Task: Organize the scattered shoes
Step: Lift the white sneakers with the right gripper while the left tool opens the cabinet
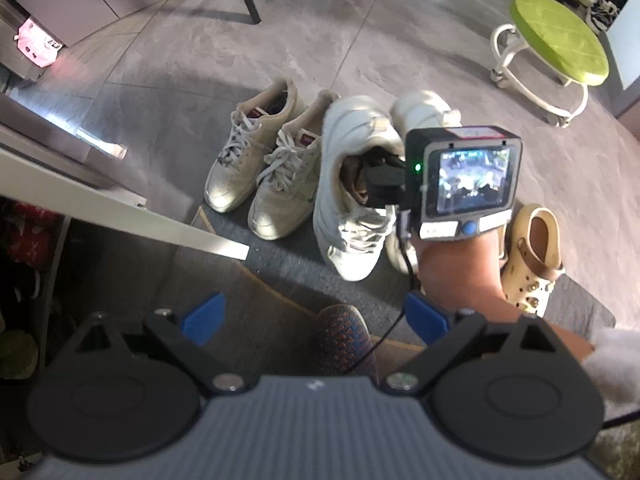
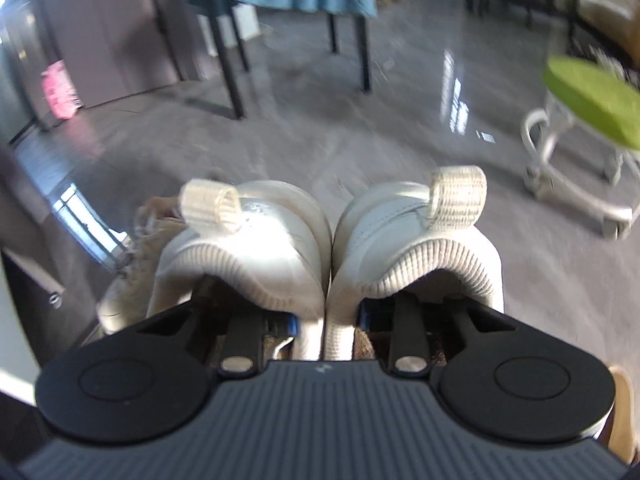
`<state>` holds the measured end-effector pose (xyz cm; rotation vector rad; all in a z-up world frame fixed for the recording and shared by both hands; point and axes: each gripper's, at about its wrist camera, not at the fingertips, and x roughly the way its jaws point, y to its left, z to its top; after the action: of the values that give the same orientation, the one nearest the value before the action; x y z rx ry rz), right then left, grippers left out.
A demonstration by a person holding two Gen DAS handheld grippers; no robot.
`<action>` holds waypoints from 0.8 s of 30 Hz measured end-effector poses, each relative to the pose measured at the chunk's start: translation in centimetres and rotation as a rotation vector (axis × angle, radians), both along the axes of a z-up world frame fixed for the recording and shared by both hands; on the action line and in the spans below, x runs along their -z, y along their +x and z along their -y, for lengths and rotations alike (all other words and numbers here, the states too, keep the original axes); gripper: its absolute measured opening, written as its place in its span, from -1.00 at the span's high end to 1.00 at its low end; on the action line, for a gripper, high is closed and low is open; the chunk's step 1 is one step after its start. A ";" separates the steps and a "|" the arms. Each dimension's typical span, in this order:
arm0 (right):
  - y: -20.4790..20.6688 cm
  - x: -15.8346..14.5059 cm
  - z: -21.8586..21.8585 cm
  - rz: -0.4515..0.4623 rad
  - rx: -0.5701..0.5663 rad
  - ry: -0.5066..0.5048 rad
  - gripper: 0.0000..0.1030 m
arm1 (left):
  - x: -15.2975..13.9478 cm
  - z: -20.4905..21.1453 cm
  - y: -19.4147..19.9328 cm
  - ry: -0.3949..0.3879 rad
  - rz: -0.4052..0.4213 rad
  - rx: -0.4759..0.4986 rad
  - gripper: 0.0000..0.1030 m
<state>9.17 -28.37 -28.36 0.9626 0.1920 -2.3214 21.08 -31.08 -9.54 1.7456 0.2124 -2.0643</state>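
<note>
Pinching the inner collars of two white sneakers [image 2: 328,248] together, the right tool [image 2: 326,322] is carrying them beside the beige pair [image 1: 264,168] lined up on the mat [image 1: 288,256], while the left tool [image 1: 316,316] is hanging spread and empty, and a cream clog [image 1: 532,256] is lying alone to the right.

The left gripper [image 1: 316,316] has a grey ribbed body, round black discs, silver screws and blue fingertips [image 1: 204,314]. The right gripper [image 2: 326,322] looks the same — its back has a small screen, a green light, a blue button and a thin black cable. The sleeve [image 1: 612,364] is maybe light grey — it's blurry.
</note>
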 end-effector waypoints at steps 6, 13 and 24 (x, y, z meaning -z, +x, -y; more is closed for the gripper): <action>0.7 -3.4 -0.9 -0.088 -0.049 -0.032 0.43 | -1.1 -0.4 0.7 -0.014 -0.033 0.005 -0.91; 1.5 -9.2 -3.6 -0.096 -0.125 -0.027 0.43 | -4.1 -1.8 2.6 -0.018 -0.083 0.005 -0.91; 8.9 -21.3 -7.2 -0.115 -0.316 0.043 0.43 | -13.6 -4.5 10.8 -0.084 -0.187 -0.016 -0.90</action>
<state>18.06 -21.22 -7.05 0.7586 0.4122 -2.0879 31.84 -26.57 4.02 1.4981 0.1915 -2.1922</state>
